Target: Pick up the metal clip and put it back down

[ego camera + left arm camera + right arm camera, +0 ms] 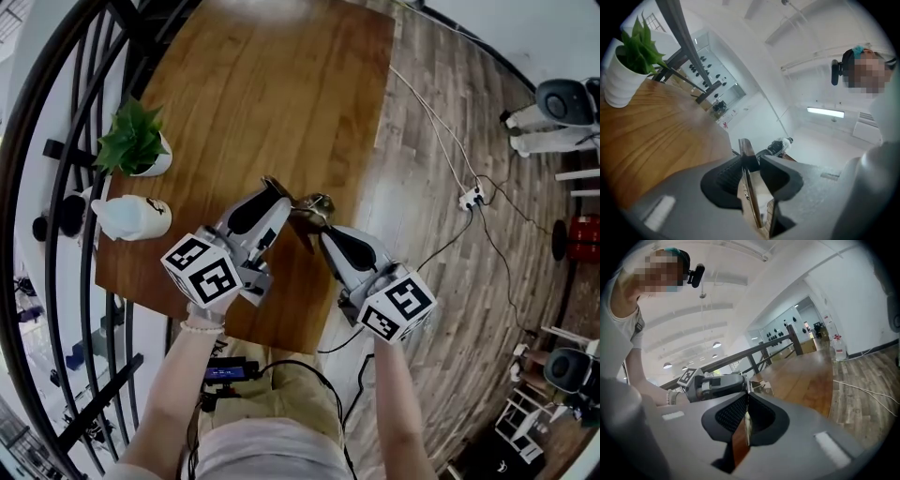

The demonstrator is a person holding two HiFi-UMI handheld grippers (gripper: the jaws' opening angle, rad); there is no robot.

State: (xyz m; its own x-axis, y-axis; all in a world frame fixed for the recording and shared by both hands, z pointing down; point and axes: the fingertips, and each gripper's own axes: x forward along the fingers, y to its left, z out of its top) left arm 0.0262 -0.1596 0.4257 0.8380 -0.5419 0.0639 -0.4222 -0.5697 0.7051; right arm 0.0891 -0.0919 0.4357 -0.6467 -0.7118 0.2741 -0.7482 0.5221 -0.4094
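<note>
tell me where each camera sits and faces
Head view: on the person's head, steeply down at the wooden table; forearms, left gripper, right gripper show.
Left gripper view: on that gripper, along its fingers over the table, plant left.
Right gripper view: on that gripper, along its fingers toward the left gripper.
All share the metal clip.

Bright, even light; heavy fisheye warp, dark corners.

Left tool [275, 189], right tool [317, 230] grey, black-padded, marker cubes [202, 270]; bead bracelet [202, 325].
</note>
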